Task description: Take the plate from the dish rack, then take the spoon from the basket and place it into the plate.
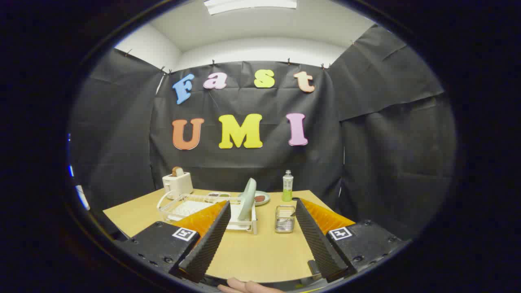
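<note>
A pale green plate (247, 199) stands upright on edge in the white dish rack (195, 206), just ahead of my left finger's tip. To its right a small wire basket (285, 219) sits on the table, with the spoon's handle (292, 213) poking out near my right finger's tip. My gripper (262, 205) is open, its black ribbed fingers (211, 240) spread wide above the near part of the wooden table (252, 252), holding nothing.
A white toaster (178, 184) with bread in it stands at the back left. A green bottle (287, 186) stands at the back right, beside a small plate with food (260, 198). Black cloth walls close the table in. A person's fingertips (244, 287) show below the fingers.
</note>
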